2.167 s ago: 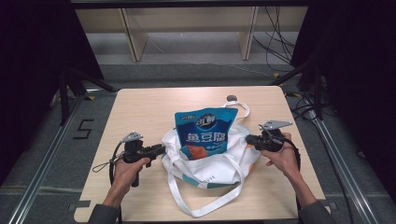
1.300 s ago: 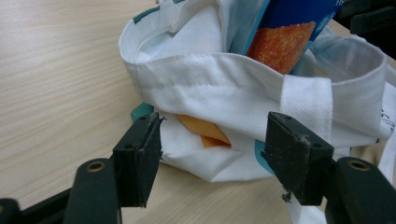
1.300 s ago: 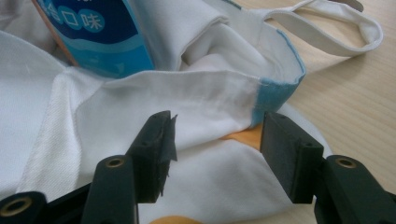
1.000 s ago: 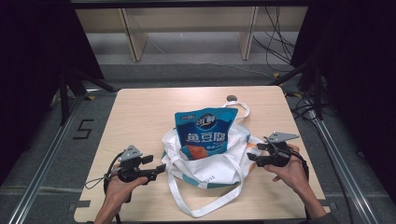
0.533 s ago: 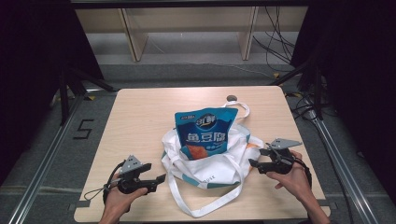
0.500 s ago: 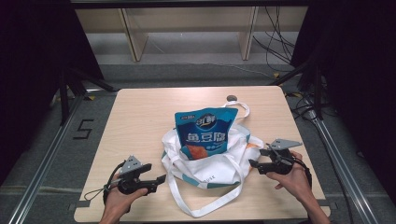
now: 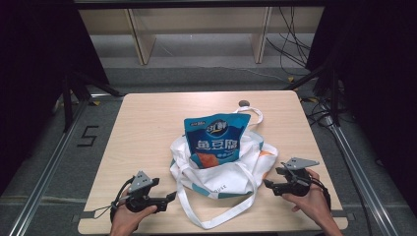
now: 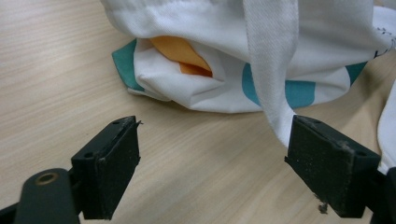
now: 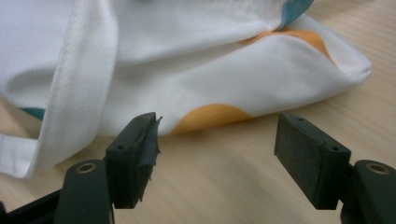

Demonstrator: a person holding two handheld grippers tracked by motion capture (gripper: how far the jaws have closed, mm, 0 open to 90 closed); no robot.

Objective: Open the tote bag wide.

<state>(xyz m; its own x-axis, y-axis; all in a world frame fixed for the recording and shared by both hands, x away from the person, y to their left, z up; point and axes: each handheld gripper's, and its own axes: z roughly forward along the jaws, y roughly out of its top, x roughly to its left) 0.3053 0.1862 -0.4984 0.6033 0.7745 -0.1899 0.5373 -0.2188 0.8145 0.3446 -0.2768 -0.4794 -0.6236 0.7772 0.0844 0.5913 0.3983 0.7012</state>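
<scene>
Item: white tote bag (image 7: 221, 169) w/ teal and orange patches, lying at centre-front of table (image 7: 147, 128); blue snack pouch (image 7: 216, 140) standing in its mouth, top half out.
Straps: one white strap (image 7: 209, 216) looped toward the near edge; another strap loop (image 7: 253, 114) lying behind the pouch.
Left gripper (image 7: 169, 197): held low at front-left, jaws spread, nothing pinched; in left gripper view the strap (image 8: 271, 70) hangs just by one jaw, contact can't be told.
Right gripper (image 7: 268, 184): held at front-right, jaws spread, empty; bag corner (image 9: 345, 65) just ahead of it in right gripper view.
Step (judged): pouch seated in bag; both grippers off the bag, approx. between grasps.
Next move (judged): strap or bag rim to be pinched per side; thin limp cloth, so jaws must be closed squarely on fabric, not on table.
Surface: light wood-grain top, matte; small dark round object (image 7: 243, 103) near far edge.
Room: grey floor, "5" marked (image 7: 86, 136) at left; wooden shelving (image 7: 196, 24) at back; black drapes at sides; cables (image 7: 290, 44) at right.
</scene>
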